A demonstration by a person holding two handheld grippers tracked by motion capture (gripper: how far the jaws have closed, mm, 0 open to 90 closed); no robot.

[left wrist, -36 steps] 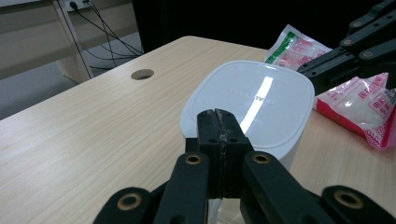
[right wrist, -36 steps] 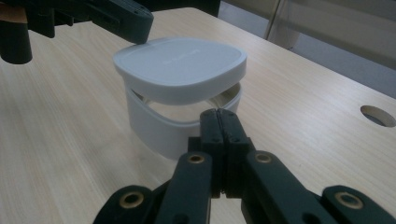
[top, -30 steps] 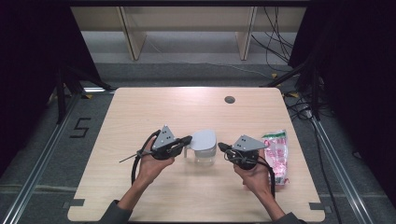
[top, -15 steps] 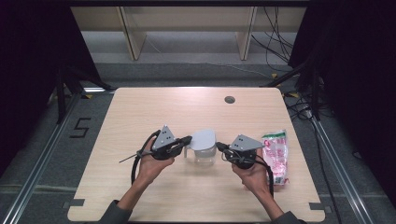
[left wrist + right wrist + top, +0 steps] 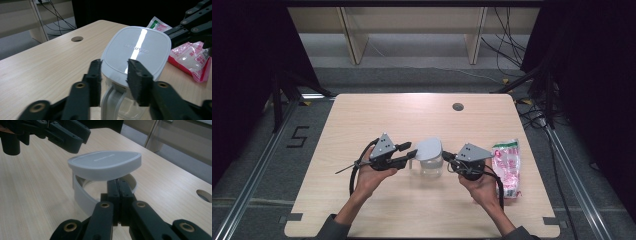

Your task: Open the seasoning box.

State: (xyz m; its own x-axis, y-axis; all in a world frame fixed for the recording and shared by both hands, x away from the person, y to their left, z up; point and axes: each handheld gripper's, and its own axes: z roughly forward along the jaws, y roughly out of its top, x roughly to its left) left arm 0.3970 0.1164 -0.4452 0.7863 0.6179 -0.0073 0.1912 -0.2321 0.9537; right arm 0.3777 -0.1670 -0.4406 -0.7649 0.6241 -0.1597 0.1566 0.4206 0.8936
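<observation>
- Clear plastic pitcher w/ pale grey lid stands on the wooden table, near-centre, between the two grippers
- Left gripper sits just left of the pitcher, jaws pointing right at it; its jaws have just been opening, now part-open w/ a gap
- In left gripper view the pitcher's handle and the near edge of the lid lie in that gap; pads look clear of the handle, no squeeze seen
- Right gripper comes in from the right, jaws closed tight, tips at the pitcher's right side
- In right gripper view the two pads press flat together just under the lid; the lid sits tilted, raised off the white rim on that side; can't tell if the pads pinch the rim or only touch it
- Red-and-white printed plastic packet lies flat to the right of the right hand, near table's right edge, apart from the pitcher
- Round cable hole in the table on the far side, right of centre
- Left hand holds its gripper from below, cable trailing left
</observation>
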